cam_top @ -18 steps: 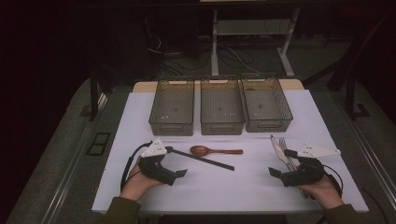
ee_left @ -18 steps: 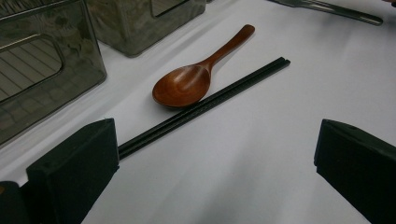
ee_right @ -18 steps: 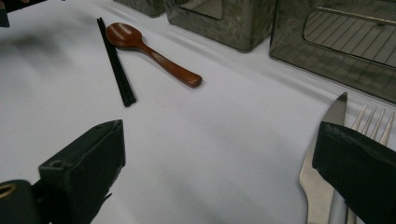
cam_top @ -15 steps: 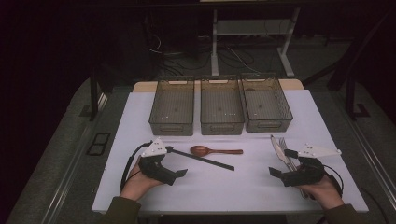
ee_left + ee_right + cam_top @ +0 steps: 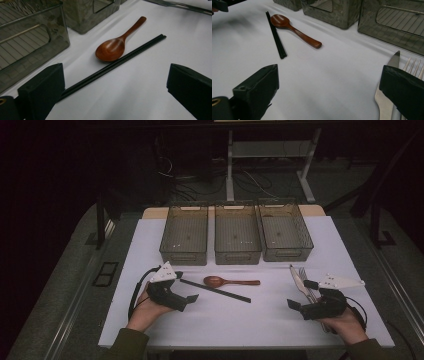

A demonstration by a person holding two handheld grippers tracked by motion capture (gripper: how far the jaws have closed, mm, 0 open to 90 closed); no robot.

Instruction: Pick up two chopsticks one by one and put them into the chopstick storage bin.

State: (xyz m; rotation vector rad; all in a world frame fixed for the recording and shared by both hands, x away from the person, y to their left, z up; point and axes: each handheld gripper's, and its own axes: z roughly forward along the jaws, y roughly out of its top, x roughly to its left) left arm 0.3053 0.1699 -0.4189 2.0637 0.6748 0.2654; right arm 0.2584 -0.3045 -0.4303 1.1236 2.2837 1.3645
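Left gripper (image 5: 192, 298): jaws wide apart, holding nothing; I rest it on the table (image 5: 260, 320) with the chopsticks (image 5: 117, 63) running in just beside its left jaw.
Right gripper (image 5: 295, 304): also spread wide and empty, low over the cloth, with the knife (image 5: 387, 82) and fork (image 5: 413, 65) beside its right jaw.
Spoon (image 5: 113, 45): lies on the cloth, bowl touching the chopsticks, in front of the 3 bins (image 5: 237, 232).
Risk, chopsticks: the 2 thin sticks lie flat, so I judge my jaws could pinch 1 and roll the other away, or skid off the cloth.
Risk, spoon: closing on the chopsticks may nudge the bowl that touches them and spin it.
Risk, knife and fork: they lie side by side and close, so a grab may catch both, or the flat blade may slip out.
Risk, bins: their walls stand near; a lifted long piece could clip a rim.
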